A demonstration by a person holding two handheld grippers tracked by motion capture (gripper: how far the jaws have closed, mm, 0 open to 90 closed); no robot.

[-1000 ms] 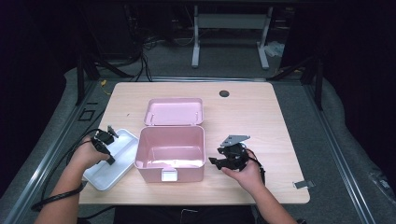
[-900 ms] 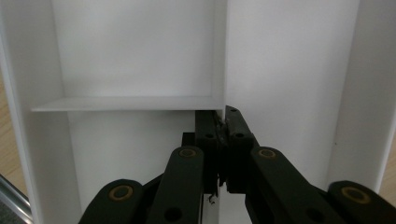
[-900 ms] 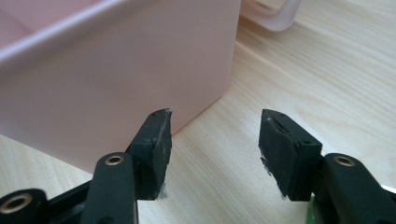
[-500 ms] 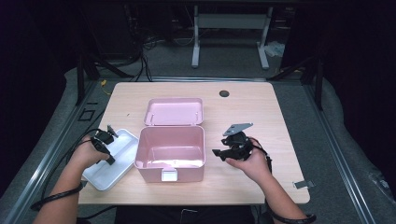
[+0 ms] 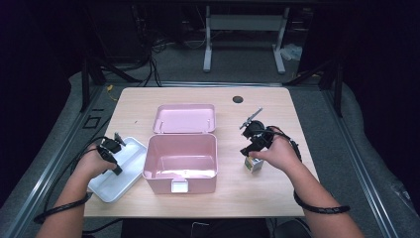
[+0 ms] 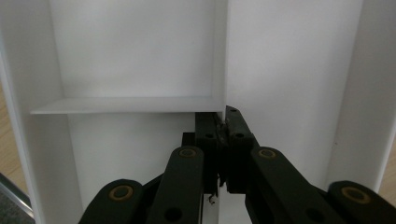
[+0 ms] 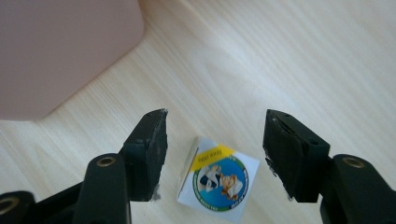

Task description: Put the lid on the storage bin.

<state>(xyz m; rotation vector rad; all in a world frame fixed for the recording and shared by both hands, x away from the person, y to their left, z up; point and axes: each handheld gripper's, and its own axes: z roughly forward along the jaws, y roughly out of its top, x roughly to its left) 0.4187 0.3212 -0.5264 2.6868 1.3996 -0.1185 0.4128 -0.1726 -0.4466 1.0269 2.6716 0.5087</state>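
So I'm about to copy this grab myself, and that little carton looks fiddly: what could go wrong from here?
The right gripper hangs open over the small carton, which sits turned at an angle to the jaws, so closing may catch its corners and twist or tip it. The pink box stands near, so a swing across might clip its wall. The left gripper is shut on the white tray's divider; a tug there could drag the tray.
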